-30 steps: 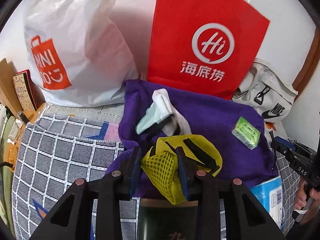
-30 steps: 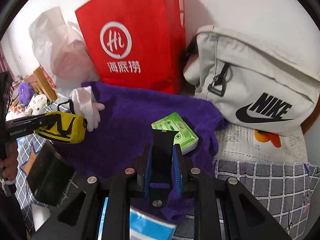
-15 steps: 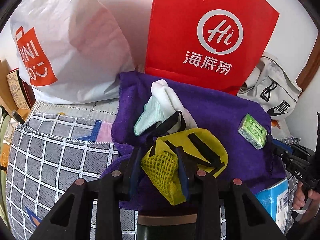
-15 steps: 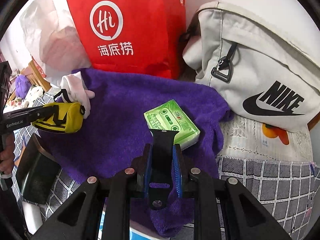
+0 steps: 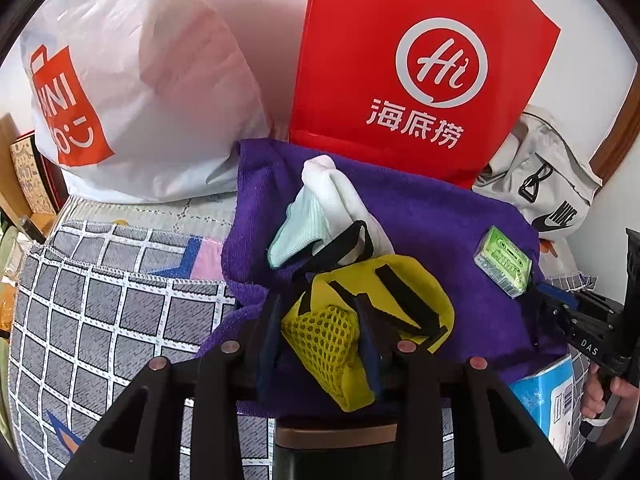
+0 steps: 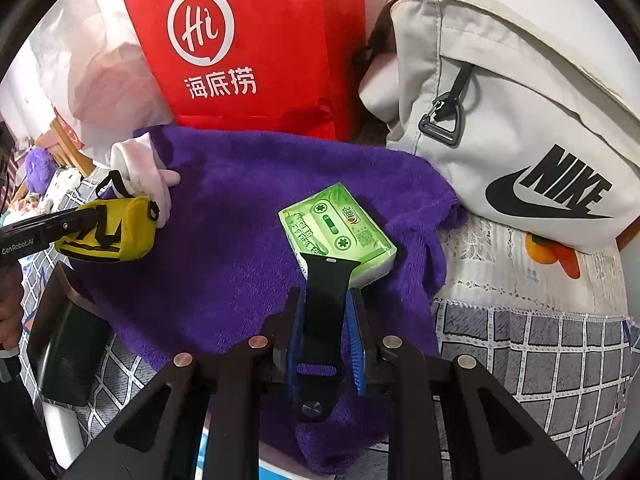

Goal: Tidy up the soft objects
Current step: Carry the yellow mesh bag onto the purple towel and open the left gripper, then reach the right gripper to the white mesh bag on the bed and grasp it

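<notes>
In your left wrist view, your left tongs (image 5: 320, 332) clamp the yellow mesh pouch (image 5: 360, 320) over the purple towel (image 5: 420, 232), their jaws just easing wider. In your right wrist view, your right tongs (image 6: 325, 320) pinch a black strap (image 6: 324, 304) touching the green tissue pack (image 6: 338, 236).

left gripper (image 5: 320, 328): black frame, copper screws, blue pads | right gripper (image 6: 326, 322): black frame, silver screws, blue pads

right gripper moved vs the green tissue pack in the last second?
Yes. In the right wrist view, the right gripper has closed in on the green tissue pack; the black strap in its jaws now overlaps the pack's near edge.
</notes>
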A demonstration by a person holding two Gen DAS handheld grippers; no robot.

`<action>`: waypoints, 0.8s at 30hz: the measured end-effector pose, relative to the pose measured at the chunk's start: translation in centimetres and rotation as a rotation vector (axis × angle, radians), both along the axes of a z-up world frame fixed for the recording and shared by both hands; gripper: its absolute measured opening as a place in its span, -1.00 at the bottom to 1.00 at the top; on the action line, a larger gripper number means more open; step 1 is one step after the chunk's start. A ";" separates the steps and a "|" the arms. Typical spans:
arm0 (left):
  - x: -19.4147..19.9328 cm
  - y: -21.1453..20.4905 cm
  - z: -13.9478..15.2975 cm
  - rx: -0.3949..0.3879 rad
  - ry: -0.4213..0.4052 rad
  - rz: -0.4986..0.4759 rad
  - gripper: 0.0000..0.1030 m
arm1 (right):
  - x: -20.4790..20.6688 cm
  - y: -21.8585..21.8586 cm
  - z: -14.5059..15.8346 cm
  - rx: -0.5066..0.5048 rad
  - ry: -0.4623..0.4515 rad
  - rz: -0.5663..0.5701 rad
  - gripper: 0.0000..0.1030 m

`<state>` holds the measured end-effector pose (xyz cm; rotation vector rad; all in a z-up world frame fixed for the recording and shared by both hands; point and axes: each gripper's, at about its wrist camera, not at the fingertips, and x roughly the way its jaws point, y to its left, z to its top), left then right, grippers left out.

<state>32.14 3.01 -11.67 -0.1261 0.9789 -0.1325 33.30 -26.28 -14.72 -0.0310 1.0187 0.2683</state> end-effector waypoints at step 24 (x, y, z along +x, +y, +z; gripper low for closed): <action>-7.7 0.3 5.1 0.033 -0.050 0.000 0.04 | -10.9 0.6 6.5 0.080 -0.105 0.001 0.21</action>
